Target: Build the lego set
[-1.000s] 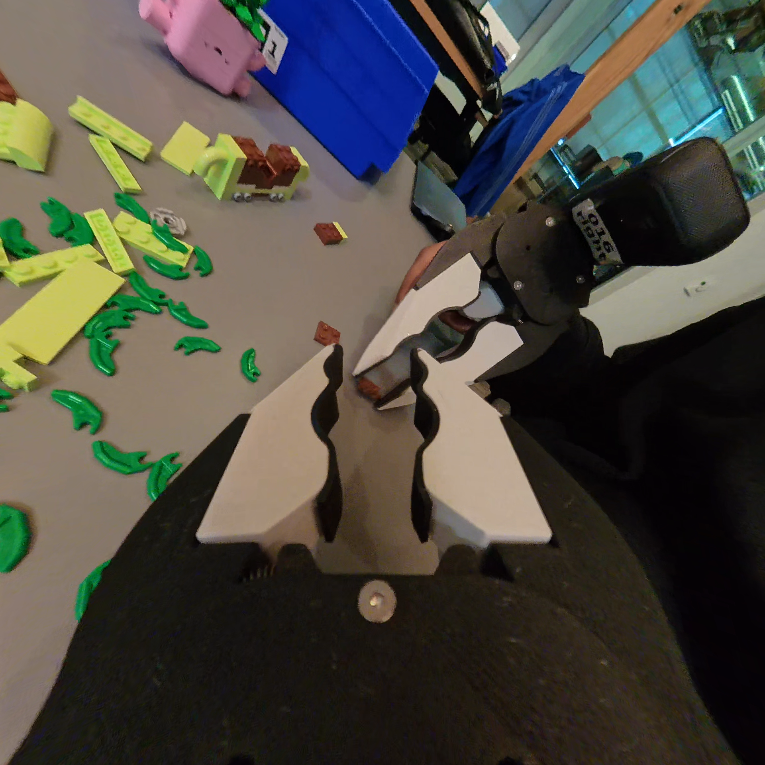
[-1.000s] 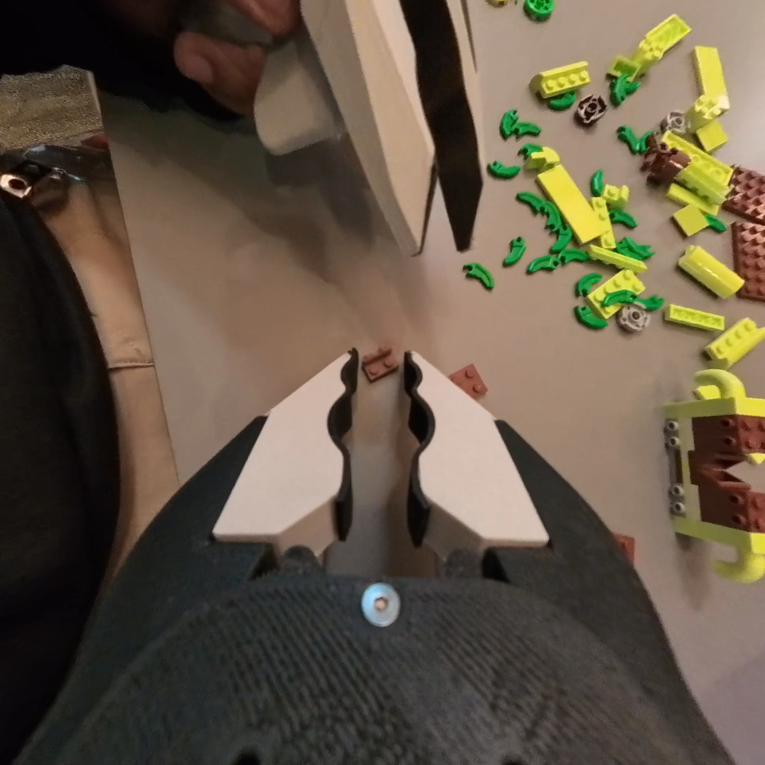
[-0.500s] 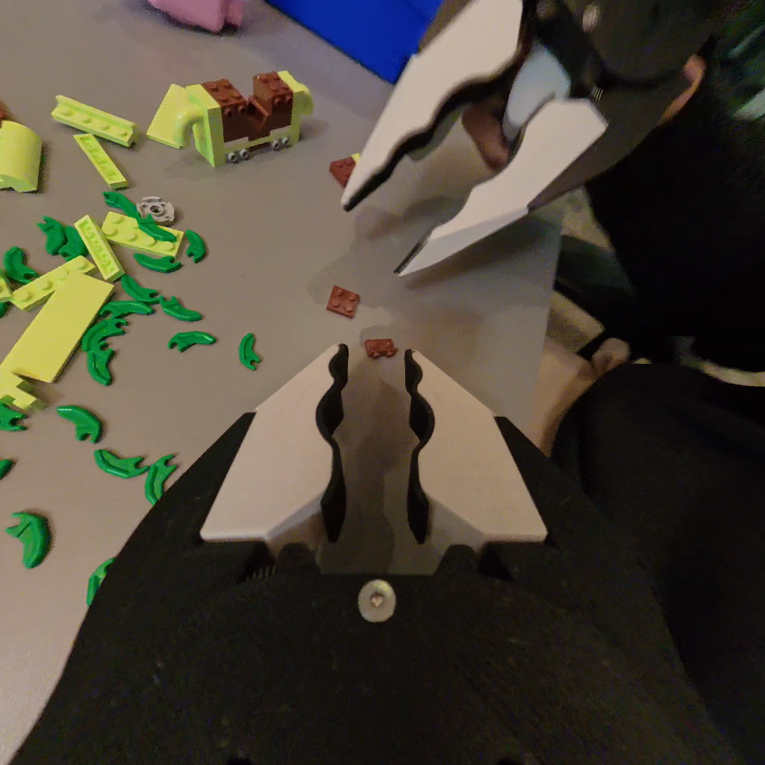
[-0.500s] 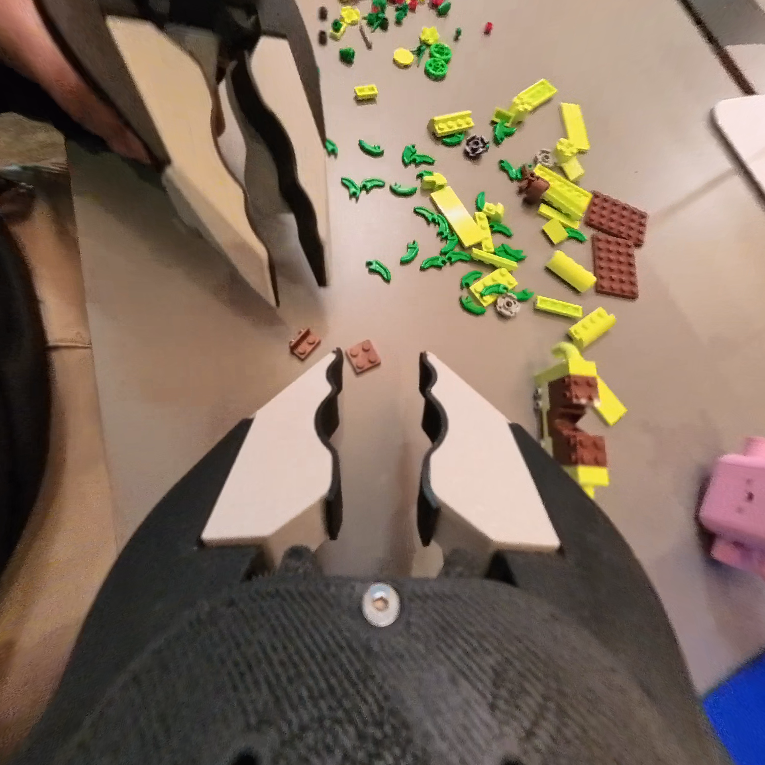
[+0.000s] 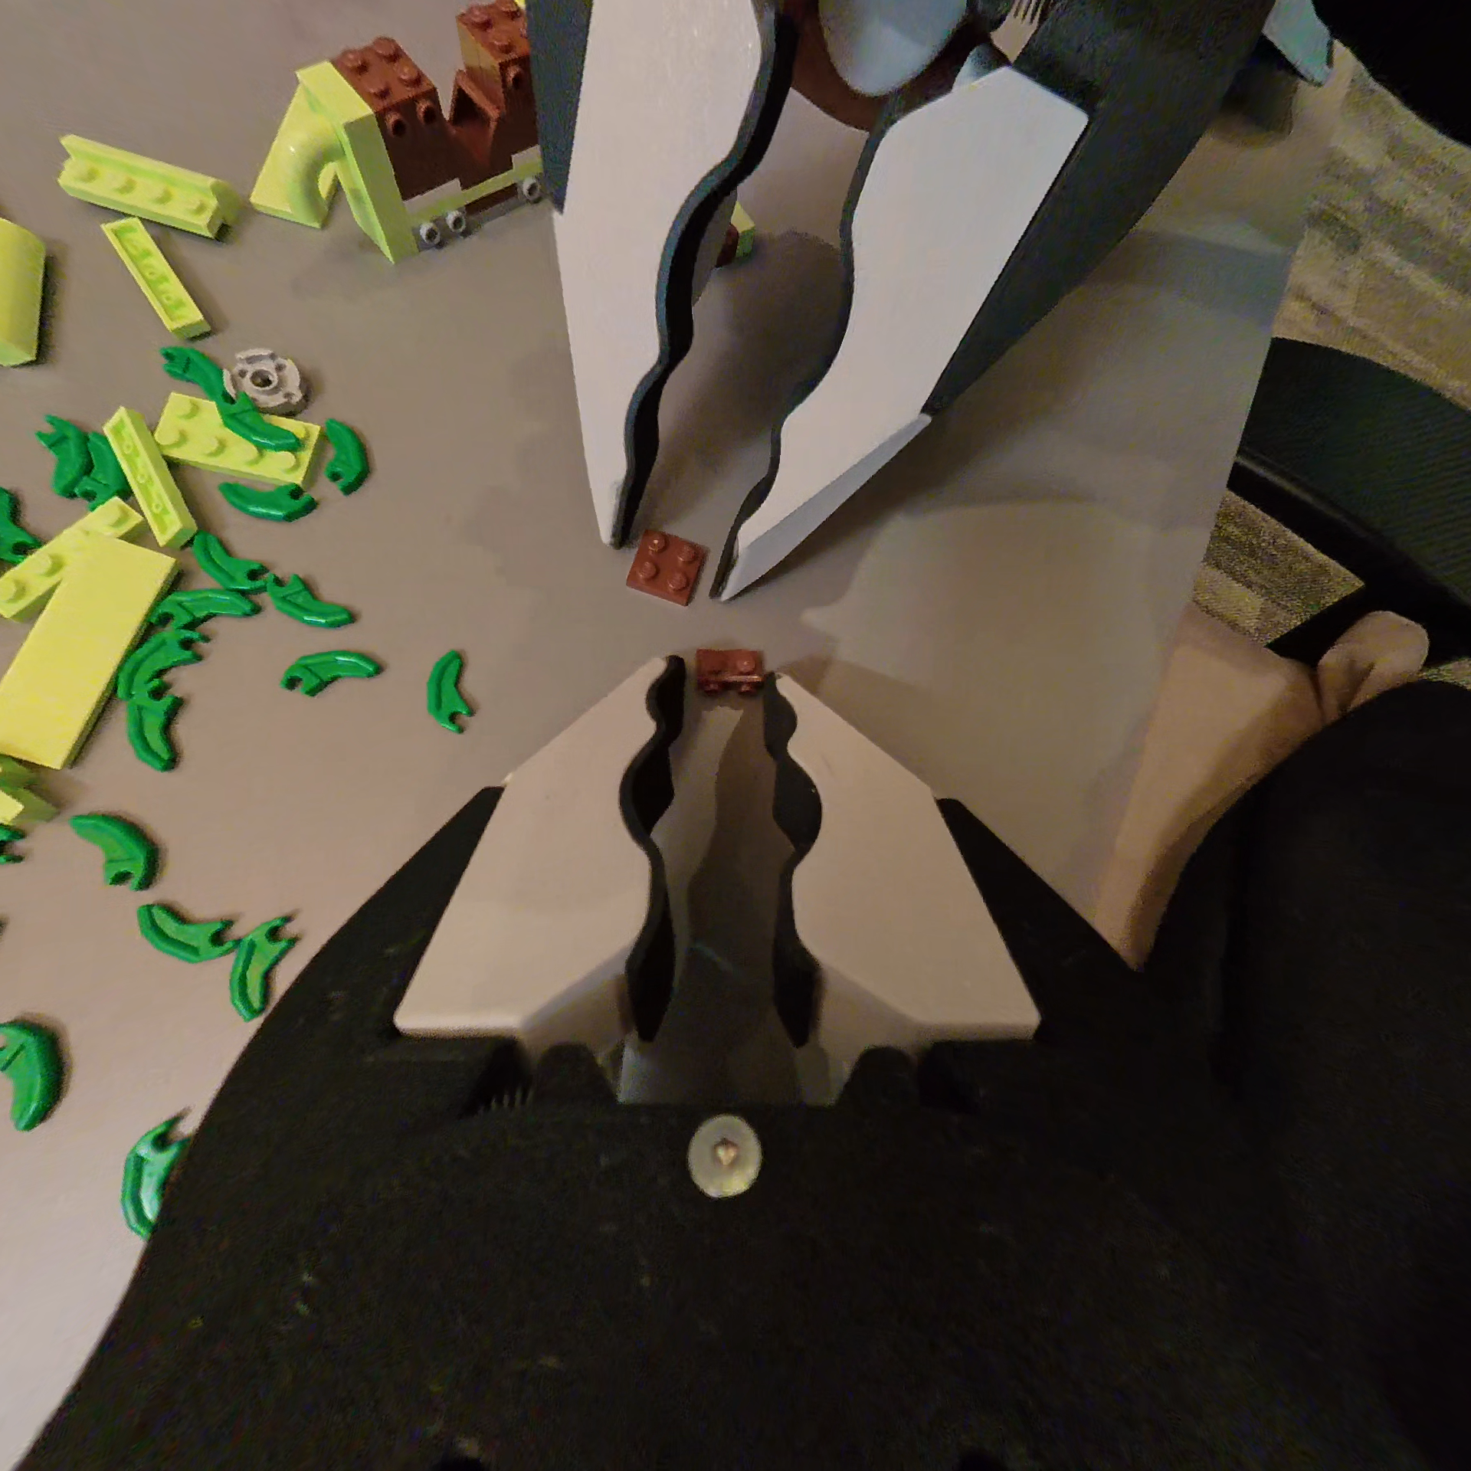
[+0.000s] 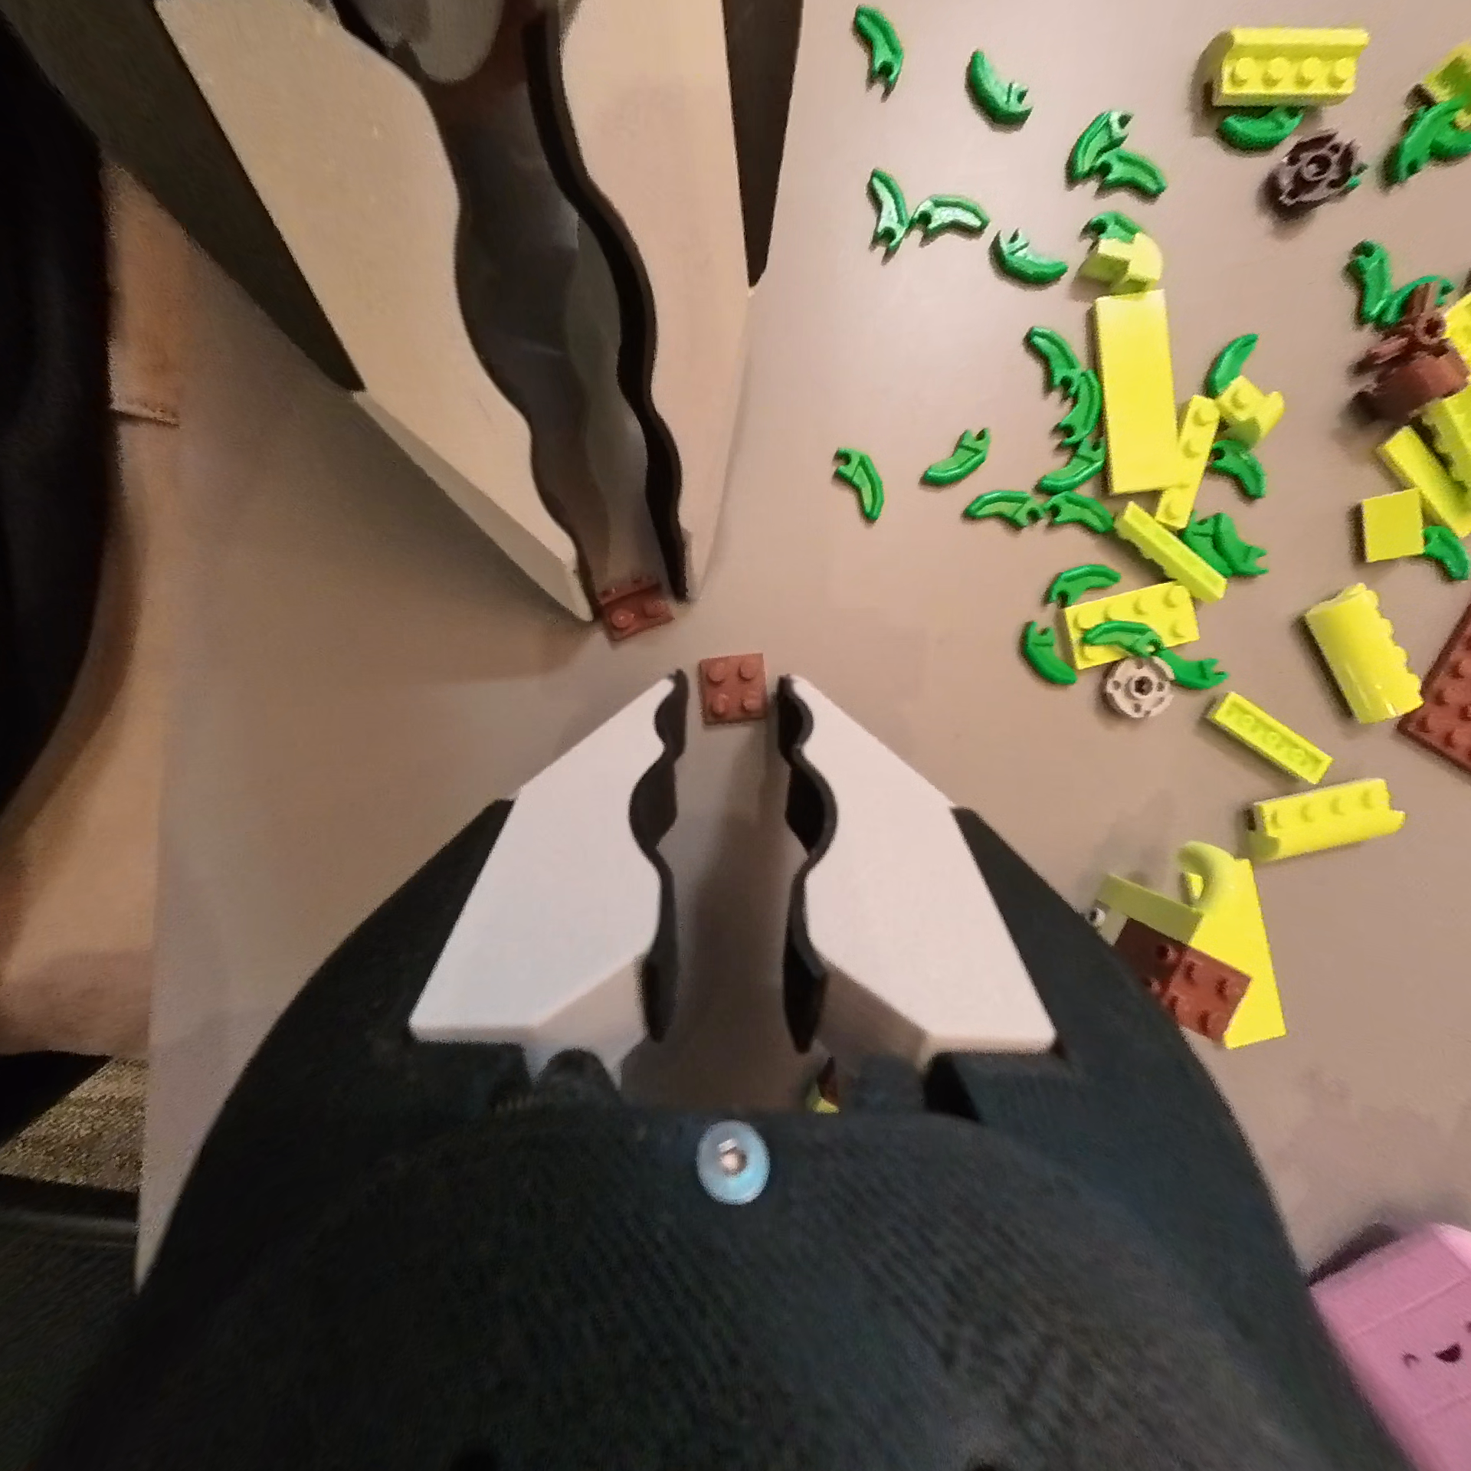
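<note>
My left gripper (image 5: 726,670) is shut on a small brown 1x2 plate (image 5: 728,669) at its fingertips, low over the grey table (image 5: 493,796). It shows in the right wrist view (image 6: 630,605) with that plate (image 6: 633,613). My right gripper (image 6: 732,680) is open, its jaws narrowly flanking a brown 2x2 plate (image 6: 734,688) that lies flat on the table, a thin gap on each side. It comes down from above in the left wrist view (image 5: 673,567), around the same plate (image 5: 667,569). The two grippers face each other, tips a short way apart.
A part-built lime and brown model (image 5: 414,151) (image 6: 1194,963) stands beyond the grippers. Loose lime bricks (image 6: 1134,402) and several green leaf pieces (image 5: 330,669) lie scattered to one side. A pink block (image 6: 1401,1345) sits by the right gripper. The table edge (image 5: 1146,716) runs close by. The pink block (image 6: 1401,1345) sits 20 cm or so from the ends of my right fingers.
My right gripper came down around the brown 2x2 plate and narrowed. My left gripper closed on the small 1x2 plate. The two grippers drew closer together.
</note>
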Motion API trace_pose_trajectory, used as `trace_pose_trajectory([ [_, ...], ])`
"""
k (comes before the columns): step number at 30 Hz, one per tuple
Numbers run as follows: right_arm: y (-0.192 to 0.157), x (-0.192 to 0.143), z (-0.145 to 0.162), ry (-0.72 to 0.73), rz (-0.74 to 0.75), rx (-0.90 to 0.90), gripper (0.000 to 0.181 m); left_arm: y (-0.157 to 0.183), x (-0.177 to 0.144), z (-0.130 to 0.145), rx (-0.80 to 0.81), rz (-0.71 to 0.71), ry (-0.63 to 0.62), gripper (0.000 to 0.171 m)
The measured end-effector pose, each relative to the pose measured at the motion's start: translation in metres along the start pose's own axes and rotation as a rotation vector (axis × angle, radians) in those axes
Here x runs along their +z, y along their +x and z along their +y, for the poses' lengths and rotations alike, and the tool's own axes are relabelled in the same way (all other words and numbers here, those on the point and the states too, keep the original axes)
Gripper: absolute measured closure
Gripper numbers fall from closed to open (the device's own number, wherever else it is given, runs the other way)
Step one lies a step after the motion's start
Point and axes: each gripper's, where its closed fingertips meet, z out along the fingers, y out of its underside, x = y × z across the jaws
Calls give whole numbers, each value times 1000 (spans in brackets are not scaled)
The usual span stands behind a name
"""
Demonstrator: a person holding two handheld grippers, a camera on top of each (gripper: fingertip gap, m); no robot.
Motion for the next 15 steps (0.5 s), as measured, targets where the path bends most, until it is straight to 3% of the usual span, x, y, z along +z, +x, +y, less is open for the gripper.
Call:
trace_pose_trajectory([
  [5, 1, -3, -4, 53, 14, -33, 181, -5, -4, 3, -9, -4, 2, 158],
  [9, 3, -9, -12, 99, 38, -37, 181, -5, -4, 2, -24, 5, 4, 157],
  [15, 26, -10, -10, 73, 122, -29, 158, -12, -8, 4, -21, 9, 4, 156],
])
